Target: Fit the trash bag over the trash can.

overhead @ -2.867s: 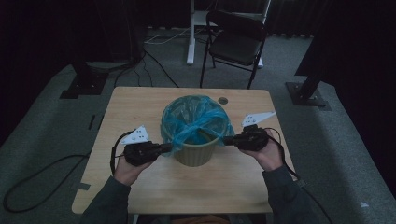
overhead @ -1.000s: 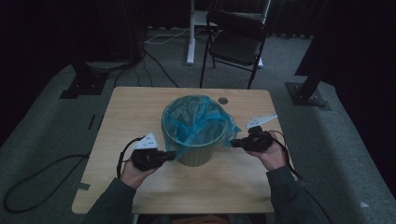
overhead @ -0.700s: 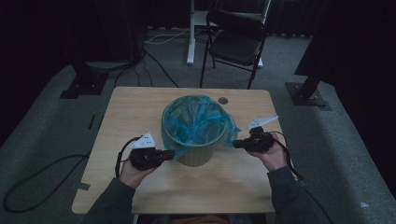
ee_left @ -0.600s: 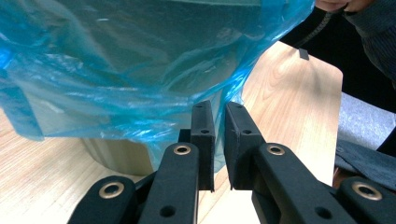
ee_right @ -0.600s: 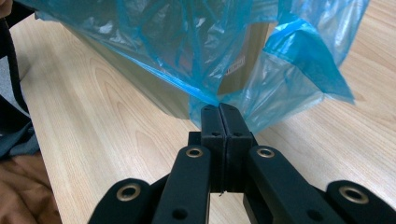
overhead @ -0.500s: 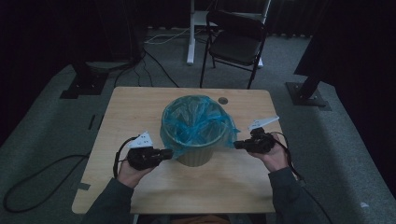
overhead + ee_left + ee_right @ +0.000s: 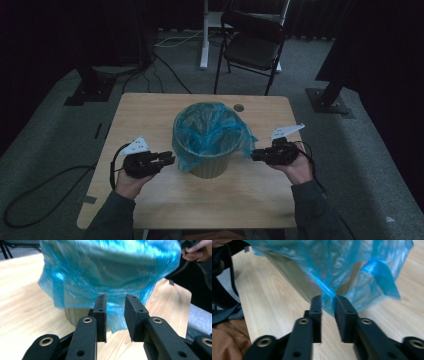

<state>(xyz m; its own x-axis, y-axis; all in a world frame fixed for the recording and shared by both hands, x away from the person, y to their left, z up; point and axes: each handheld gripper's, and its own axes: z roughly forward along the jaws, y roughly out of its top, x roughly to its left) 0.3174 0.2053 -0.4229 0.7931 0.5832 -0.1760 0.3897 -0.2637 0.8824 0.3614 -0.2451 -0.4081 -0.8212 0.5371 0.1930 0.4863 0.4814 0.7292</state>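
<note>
a pale wooden table (image 7: 150,112) is set on grey carpet in a dark room; a black folding chair (image 7: 252,42) and cables are seen behind it. a bin (image 7: 210,167) lined with a blue bag (image 7: 207,132) is stood at the table's middle. the left gripper (image 7: 167,159) is held just beside the bag, jaws parted and just opened, bag film hanging loose between them. the right gripper (image 7: 255,155) has likewise just been opening, with a bag fold lying between its parted jaws.

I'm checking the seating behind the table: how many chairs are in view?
1. A black folding chair stands on the floor beyond the far edge of the table. Others may be hidden in the dark surroundings.
</note>
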